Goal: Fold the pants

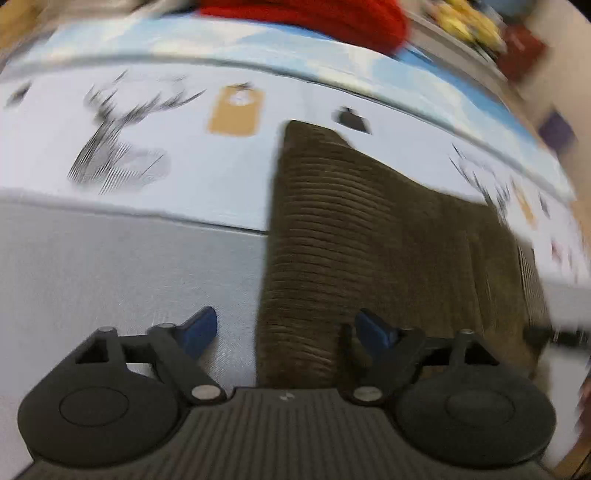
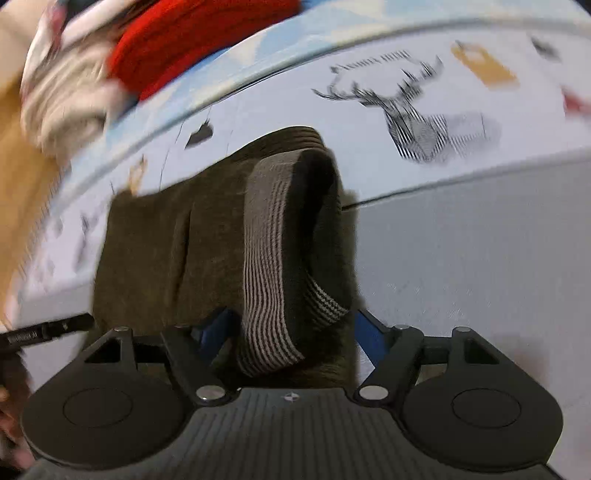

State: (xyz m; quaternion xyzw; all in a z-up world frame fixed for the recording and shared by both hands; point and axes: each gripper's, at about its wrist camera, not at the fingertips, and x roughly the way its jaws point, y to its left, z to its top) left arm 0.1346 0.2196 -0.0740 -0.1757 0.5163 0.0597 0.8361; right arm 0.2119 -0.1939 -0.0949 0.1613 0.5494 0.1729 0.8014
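red knit garment (image 1: 332,18), deer-print sheet (image 2: 417,122), grey cover (image 1: 110,266)

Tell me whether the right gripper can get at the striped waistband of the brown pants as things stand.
Probably yes. The right gripper is open, its fingers either side of the striped waistband of the brown pants, and nothing covers it.

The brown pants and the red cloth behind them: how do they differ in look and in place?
The brown pants are dark olive-brown with a ribbed texture and a grey striped waistband; the red cloth is bright red and too blurred to show detail. The pants lie flat and folded on the near, white and grey part of the bed cover, right in front of the tongs; the red cloth sits bunched at the far edge. Both rest on the same surface.
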